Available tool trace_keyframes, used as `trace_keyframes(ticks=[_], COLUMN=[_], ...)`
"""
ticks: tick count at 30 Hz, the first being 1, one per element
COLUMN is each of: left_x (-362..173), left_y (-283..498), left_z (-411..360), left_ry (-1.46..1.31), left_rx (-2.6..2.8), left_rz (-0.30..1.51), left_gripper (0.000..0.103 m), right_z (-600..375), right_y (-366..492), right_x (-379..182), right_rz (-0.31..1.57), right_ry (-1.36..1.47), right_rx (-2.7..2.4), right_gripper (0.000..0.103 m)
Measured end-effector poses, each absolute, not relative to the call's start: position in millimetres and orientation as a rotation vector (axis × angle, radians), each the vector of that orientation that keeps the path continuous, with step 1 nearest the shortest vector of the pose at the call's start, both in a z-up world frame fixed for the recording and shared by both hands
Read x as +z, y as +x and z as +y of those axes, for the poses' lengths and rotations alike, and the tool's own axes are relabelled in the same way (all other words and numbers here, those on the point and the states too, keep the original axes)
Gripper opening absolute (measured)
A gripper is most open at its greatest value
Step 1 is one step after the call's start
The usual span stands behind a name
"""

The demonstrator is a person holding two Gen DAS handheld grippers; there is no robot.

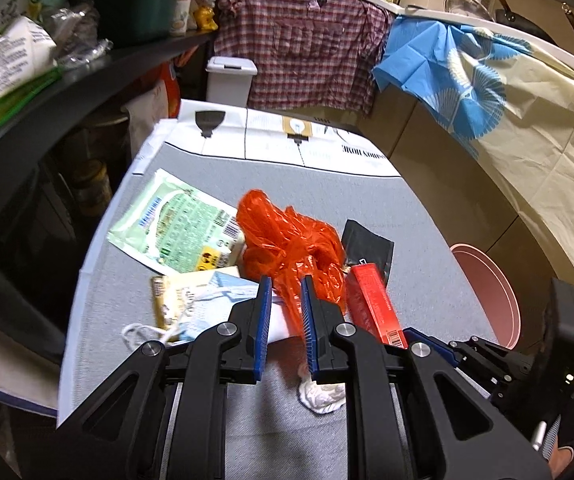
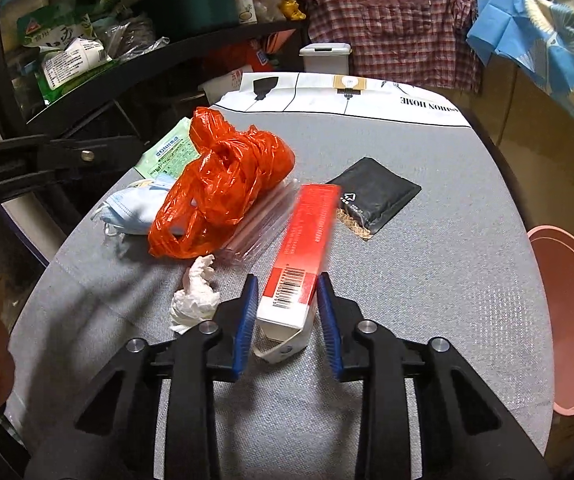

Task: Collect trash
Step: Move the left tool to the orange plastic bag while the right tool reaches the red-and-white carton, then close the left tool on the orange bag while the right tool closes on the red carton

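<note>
My right gripper point(image 2: 285, 304) reaches forward low over the grey-covered bench point(image 2: 427, 280), its jaws spread on either side of the barcode end of a red carton point(image 2: 307, 248). I see a narrow gap on each side, so I cannot tell whether either pad touches it. The carton lies angled away from me, its opened white flap nearest the gripper.

My left gripper point(image 1: 285, 308) points forward over the same bench, jaws partly spread, with a fold of the orange plastic bag point(image 1: 287, 244) and something white between them; I cannot tell whether they actually pinch it. In its view the red carton point(image 1: 373, 304) sits just to the right of the right-hand pad.

A crumpled tissue point(image 2: 195, 300) lies just left of the right gripper. Beyond it, touching the bag, is a blue face mask point(image 2: 139, 208). A black sachet point(image 2: 375, 192) lies flat past the carton. A pink bin point(image 2: 571, 320) stands beside the bench's right edge.
</note>
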State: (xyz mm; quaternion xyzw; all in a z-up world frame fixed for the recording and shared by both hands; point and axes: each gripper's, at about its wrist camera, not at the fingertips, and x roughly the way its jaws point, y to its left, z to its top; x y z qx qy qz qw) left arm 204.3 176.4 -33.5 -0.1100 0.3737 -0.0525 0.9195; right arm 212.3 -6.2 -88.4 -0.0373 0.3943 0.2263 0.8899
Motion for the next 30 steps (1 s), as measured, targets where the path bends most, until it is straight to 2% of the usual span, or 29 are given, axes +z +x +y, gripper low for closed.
trace_keyframes(ticks=[4, 5, 7, 11, 17, 19, 22, 30], left_x=[-40, -41, -46, -53, -61, -60, -57, -42], left_y=[216, 219, 225, 233, 240, 240, 239, 232], left_z=[168, 167, 164, 158, 157, 157, 156, 152], left_ry=[-0.230, -0.232, -0.241, -0.237, -0.226, -0.221, -0.210, -0.180], left_rx=[-0.115, -0.115, -0.117, -0.119, -0.083, -0.078, -0.077, -0.076], left_rz=[0.792, 0.797, 0.812, 0.836, 0.870, 0.865, 0.858, 0.810], left_gripper=[0.016, 0.018, 0.029, 0.029, 0.028, 0.021, 0.018, 0.016], right_z=[-13, -16, -20, -30, -38, -39, -42, -47], right_y=[212, 212, 212, 216, 224, 227, 228, 222], right_x=[-84, -83, -81, -82, -92, -97, -100, -92], right_rz=[0.797, 0.792, 0.782, 0.786, 0.831, 0.847, 0.858, 0.823], right_ry=[-0.077, -0.075, -0.082, -0.087, -0.081, -0.085, -0.074, -0.080], right_rx=[0.442, 0.438, 0.423, 0.398, 0.388, 0.389, 0.382, 0.381], right_gripper=[0.027, 0.027, 0.027, 0.027, 0.030, 0.030, 0.027, 0.025])
